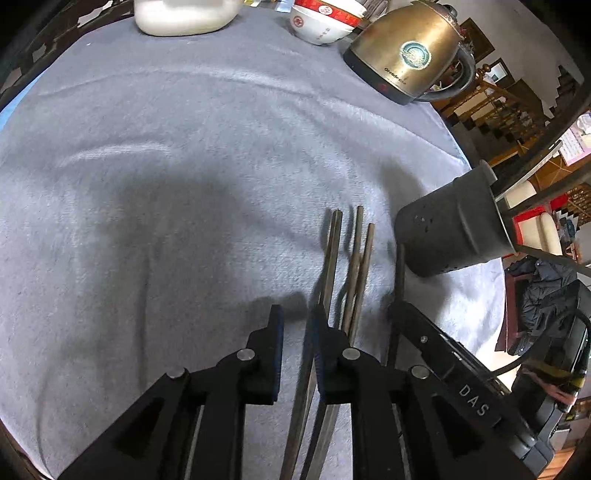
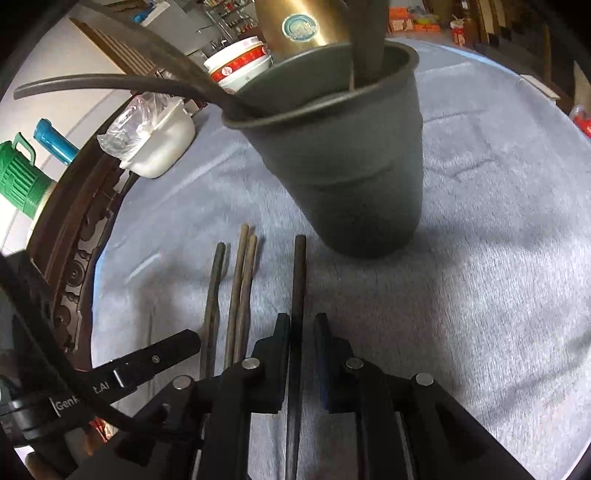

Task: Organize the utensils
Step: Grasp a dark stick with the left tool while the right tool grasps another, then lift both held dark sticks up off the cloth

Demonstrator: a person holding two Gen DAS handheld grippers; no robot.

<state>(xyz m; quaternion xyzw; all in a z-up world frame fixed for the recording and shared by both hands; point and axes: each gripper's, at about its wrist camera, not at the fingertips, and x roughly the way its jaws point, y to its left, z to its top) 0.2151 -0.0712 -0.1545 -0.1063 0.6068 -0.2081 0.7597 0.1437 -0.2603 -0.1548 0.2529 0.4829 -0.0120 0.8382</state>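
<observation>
Two grippers work side by side: right gripper straddles one chopstick, not yet pinched, for the holder; left gripper is spread beside the others.

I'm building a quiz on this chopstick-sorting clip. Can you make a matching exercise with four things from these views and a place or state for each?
Column one:
1. dark chopstick
2. utensil holder
3. kettle
4. red-patterned bowl

Column two:
A. gold body with a black base
B. lying on the cloth between the right tool's fingers
C. at the table's far edge, white inside
D. upright, already holding utensils

Pairs: 1-B, 2-D, 3-A, 4-C
</observation>
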